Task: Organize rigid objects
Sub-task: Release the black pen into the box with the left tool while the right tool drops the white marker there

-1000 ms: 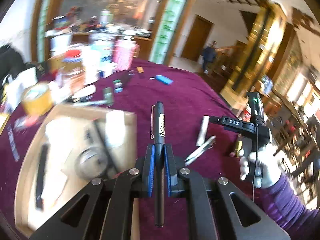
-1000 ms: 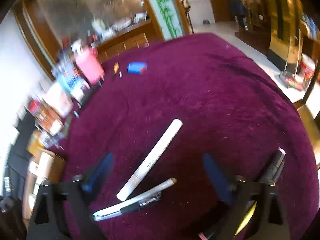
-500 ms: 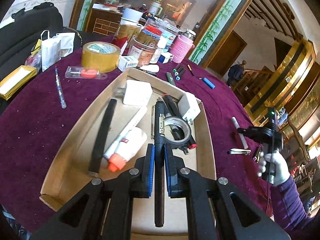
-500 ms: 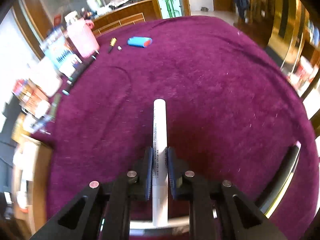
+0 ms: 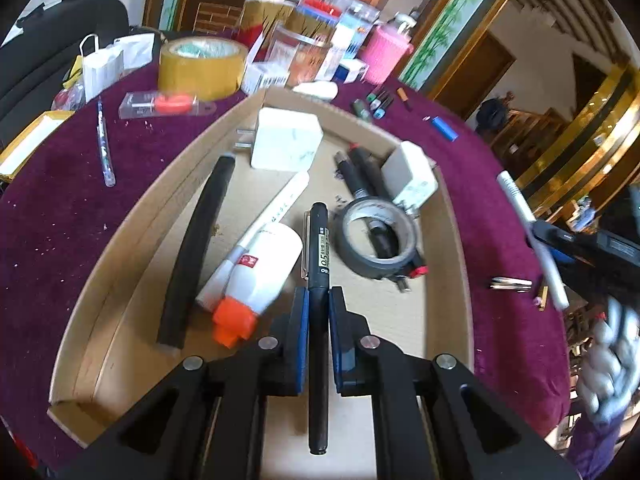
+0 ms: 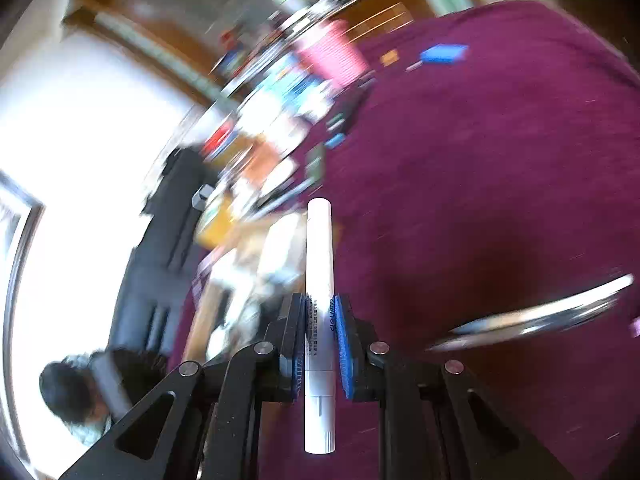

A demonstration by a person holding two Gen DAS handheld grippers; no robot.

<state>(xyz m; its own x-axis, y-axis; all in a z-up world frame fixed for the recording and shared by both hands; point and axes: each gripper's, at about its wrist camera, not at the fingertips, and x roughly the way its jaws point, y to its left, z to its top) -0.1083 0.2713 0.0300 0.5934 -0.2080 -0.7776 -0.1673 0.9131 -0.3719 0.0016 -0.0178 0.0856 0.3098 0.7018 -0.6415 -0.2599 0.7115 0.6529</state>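
A black pen (image 5: 319, 264) is clamped between the blue pads of the left gripper (image 5: 319, 300), its shaft running straight along the line of the fingers, its capped end and clip projecting past the fingertips and its tail reaching back between the black arms. The pen is held above the open cardboard tray (image 5: 132, 216), over the tray's middle. Inside the tray, a white bottle with an orange cap (image 5: 256, 276) is seen just left of the pen, a roll of grey tape (image 5: 378, 236) just right of it, and a long black strip (image 5: 200, 240) nearer the tray's left wall. A white charger plug (image 5: 286, 142) lies towards the tray's far end.

A white pen (image 6: 319, 276) is gripped in the right gripper (image 6: 320, 312), the pads having just closed on its barrel; it lies parallel to the fingers and sticks out both ahead of and behind them. In the left wrist view the same white pen (image 5: 528, 224) is seen raised off the purple tablecloth (image 5: 60, 216), to the right of the tray. The right wrist view is heavily blurred.
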